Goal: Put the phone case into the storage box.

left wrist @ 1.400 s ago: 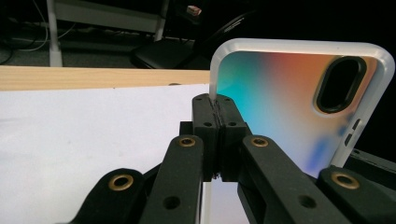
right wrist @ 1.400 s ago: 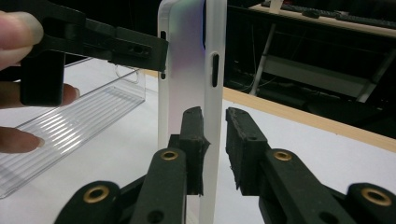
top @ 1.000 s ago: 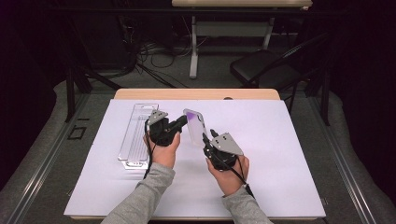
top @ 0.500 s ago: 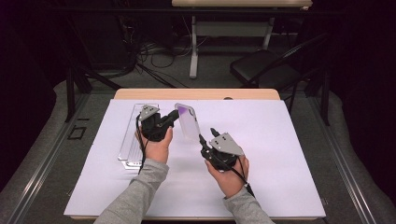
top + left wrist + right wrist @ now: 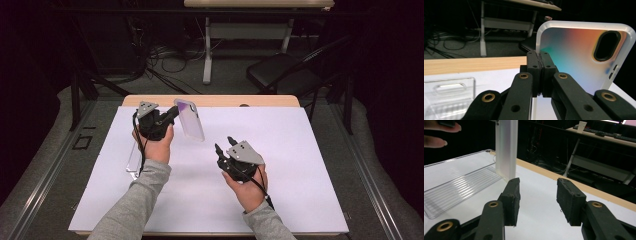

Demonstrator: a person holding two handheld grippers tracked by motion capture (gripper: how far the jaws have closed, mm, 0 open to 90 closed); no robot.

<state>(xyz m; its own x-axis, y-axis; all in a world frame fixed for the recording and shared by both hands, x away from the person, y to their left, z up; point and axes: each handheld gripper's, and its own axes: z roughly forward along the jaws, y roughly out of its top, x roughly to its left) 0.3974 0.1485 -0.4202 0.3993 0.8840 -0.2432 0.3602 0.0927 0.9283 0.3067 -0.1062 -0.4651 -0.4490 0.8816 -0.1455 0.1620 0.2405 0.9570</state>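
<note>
My left gripper point(image 5: 173, 114) is shut on the edge of a translucent phone case point(image 5: 190, 120) and holds it above the white table cover at the back left. In the left gripper view the jaws point(image 5: 540, 72) pinch the case point(image 5: 579, 55) by its side; it has an iridescent back and an oval camera cutout. My right gripper point(image 5: 224, 144) rests mid-table, open, with nothing between its pads. In the right gripper view the case point(image 5: 506, 147) stands on edge beyond the open right gripper point(image 5: 539, 197), apart from it.
A clear plastic tray point(image 5: 133, 161) lies on the white cover point(image 5: 300, 165) under and left of the left hand, seen also as tray point(image 5: 449, 95) and tray point(image 5: 456, 187). The wooden table edge point(image 5: 225, 101) runs behind. A dark chair point(image 5: 280, 75) stands beyond the table.
The left gripper has carried the phone case leftward and toward the far edge of the table. The right gripper has barely moved and stays open.
</note>
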